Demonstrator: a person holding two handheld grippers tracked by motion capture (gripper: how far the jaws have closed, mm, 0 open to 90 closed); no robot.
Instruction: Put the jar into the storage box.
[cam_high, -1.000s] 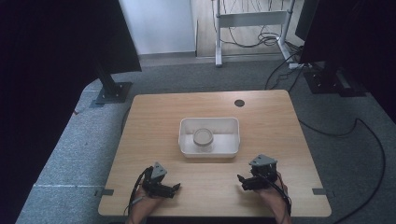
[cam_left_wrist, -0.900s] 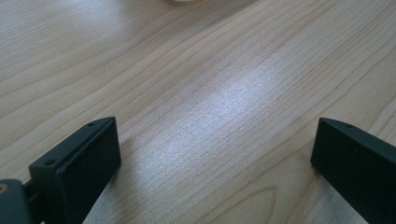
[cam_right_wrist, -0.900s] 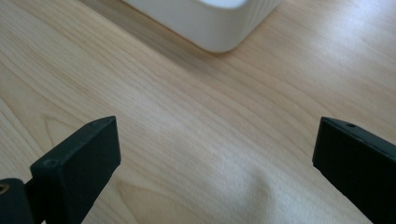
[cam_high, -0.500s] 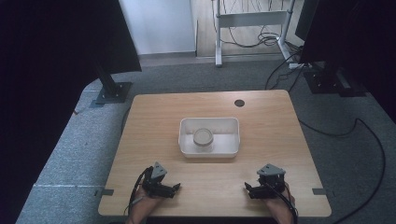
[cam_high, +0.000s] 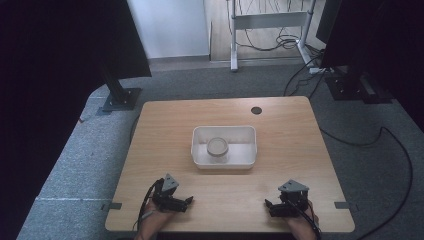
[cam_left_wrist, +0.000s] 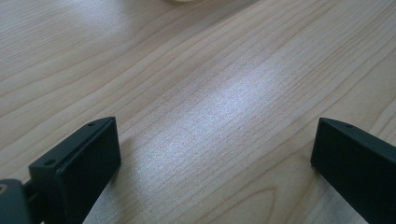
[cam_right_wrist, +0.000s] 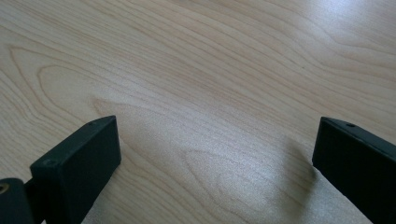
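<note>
Down at the near edge of the wooden table (cam_high: 295, 125), the left gripper (cam_high: 186, 202) rests low over the wood at the near-left corner, held by a hand (cam_high: 150, 224) that comes in from the bottom of the high view. Its jaws point to the right across the table and stand wide apart with bare wood grain between them, as the left gripper view shows; nothing is held. A black cable loops from it toward the table edge.

Over at the near-right corner, the right gripper (cam_high: 270, 207) sits just as low, its grey three-cornered plate on top and its jaws pointing left toward the other gripper. The right gripper view shows its two black jaws spread wide as well, with plain table surface between them and a soft shadow beneath each one.

Between the two and farther back, near the middle of the table, stands a white rectangular tray (cam_high: 249, 132). A round, pale, lidded container (cam_high: 217, 147) lies inside it, toward the tray's left half, close to the near wall. Both grippers are well apart from the tray and from each other.

A small dark round hole (cam_high: 256, 110) marks the table near its far edge, right of centre
</note>
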